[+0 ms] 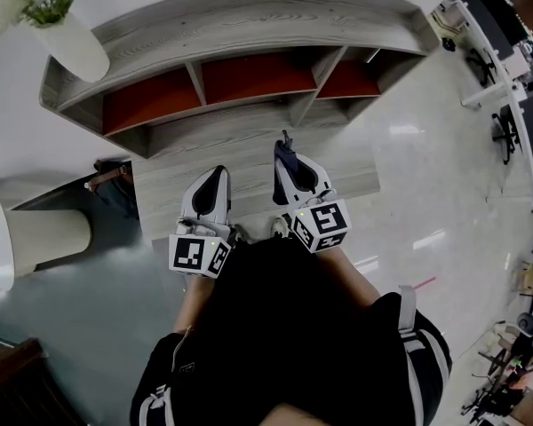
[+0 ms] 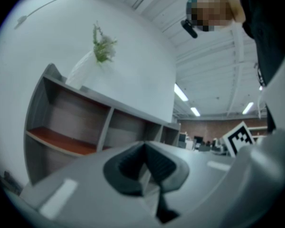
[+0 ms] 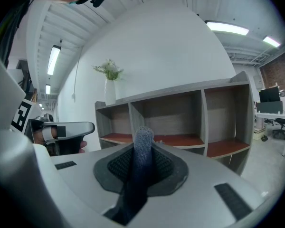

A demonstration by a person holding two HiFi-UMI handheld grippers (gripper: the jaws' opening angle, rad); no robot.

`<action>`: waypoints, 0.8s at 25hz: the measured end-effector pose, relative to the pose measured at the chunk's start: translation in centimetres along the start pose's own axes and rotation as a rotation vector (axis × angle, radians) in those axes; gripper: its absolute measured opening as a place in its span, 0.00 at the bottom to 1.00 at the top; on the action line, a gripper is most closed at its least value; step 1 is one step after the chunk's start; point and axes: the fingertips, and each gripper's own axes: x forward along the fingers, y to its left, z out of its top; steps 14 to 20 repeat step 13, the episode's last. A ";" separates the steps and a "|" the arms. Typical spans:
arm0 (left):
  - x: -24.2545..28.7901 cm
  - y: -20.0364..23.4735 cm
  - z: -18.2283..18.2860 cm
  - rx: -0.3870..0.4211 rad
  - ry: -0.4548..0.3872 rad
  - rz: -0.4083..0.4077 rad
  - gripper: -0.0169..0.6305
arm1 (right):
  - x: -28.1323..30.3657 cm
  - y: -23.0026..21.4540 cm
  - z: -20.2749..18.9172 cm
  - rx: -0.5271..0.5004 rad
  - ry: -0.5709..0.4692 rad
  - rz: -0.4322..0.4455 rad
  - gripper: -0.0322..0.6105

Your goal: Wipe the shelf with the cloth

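Observation:
The grey wooden shelf (image 1: 249, 20) has three compartments with red-brown boards; it also shows in the right gripper view (image 3: 180, 139) and the left gripper view (image 2: 61, 141). My right gripper (image 1: 286, 153) is shut on a dark blue cloth (image 1: 285, 142), whose folded end pokes up between the jaws (image 3: 143, 146). It hovers in front of the middle compartment, apart from the shelf. My left gripper (image 1: 217, 174) is level with it on the left, jaws shut with nothing between them (image 2: 145, 151).
A white vase of flowers (image 1: 71, 47) stands on the shelf's top at the left end (image 3: 110, 91). A grey wooden surface (image 1: 204, 145) lies below the compartments. A round white stand (image 1: 44, 238) is at the left; desks and chairs (image 1: 515, 105) are at the right.

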 end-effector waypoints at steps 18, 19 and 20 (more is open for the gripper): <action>0.6 -0.2 -0.1 0.002 0.003 -0.004 0.03 | 0.3 -0.4 0.1 -0.003 -0.002 0.004 0.13; 0.6 -0.2 -0.1 0.002 0.003 -0.004 0.03 | 0.3 -0.4 0.1 -0.003 -0.002 0.004 0.13; 0.6 -0.2 -0.1 0.002 0.003 -0.004 0.03 | 0.3 -0.4 0.1 -0.003 -0.002 0.004 0.13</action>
